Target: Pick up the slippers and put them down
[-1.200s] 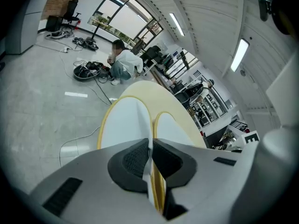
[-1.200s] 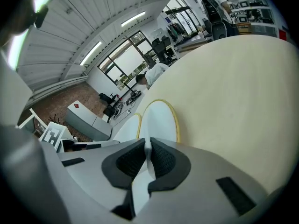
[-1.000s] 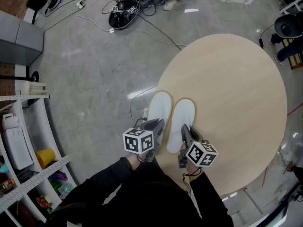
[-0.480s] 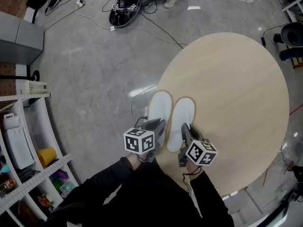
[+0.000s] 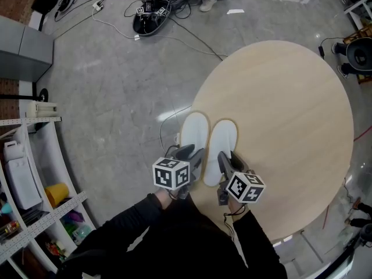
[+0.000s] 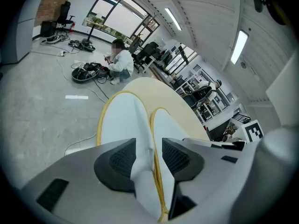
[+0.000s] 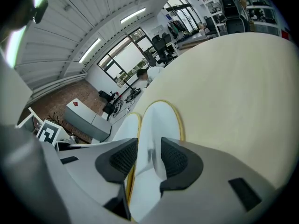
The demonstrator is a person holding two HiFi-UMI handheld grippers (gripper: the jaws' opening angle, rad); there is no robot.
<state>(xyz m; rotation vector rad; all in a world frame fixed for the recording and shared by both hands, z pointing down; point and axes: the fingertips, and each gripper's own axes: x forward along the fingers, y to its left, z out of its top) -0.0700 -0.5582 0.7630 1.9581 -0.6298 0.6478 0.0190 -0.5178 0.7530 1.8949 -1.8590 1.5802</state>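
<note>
The left tool (image 6: 148, 155) had just been opening its jaws, and the raised upper of the left slipper (image 6: 122, 120) stood loosely between the pads. The right tool (image 7: 148, 158) had been opening too, over the right slipper (image 7: 159, 120). Both slippers lay side by side, touching, at the near rim of the round surface (image 5: 290, 109). The risk, as I judged it, was fabric snagging on a ribbed pad as a tool drew back. That would drag a slipper off the rim, most likely the left one. Around lay grey floor (image 5: 110, 80), tangled cables (image 5: 152, 13), shelving (image 5: 35, 179) and a seated person (image 6: 119, 62).
</note>
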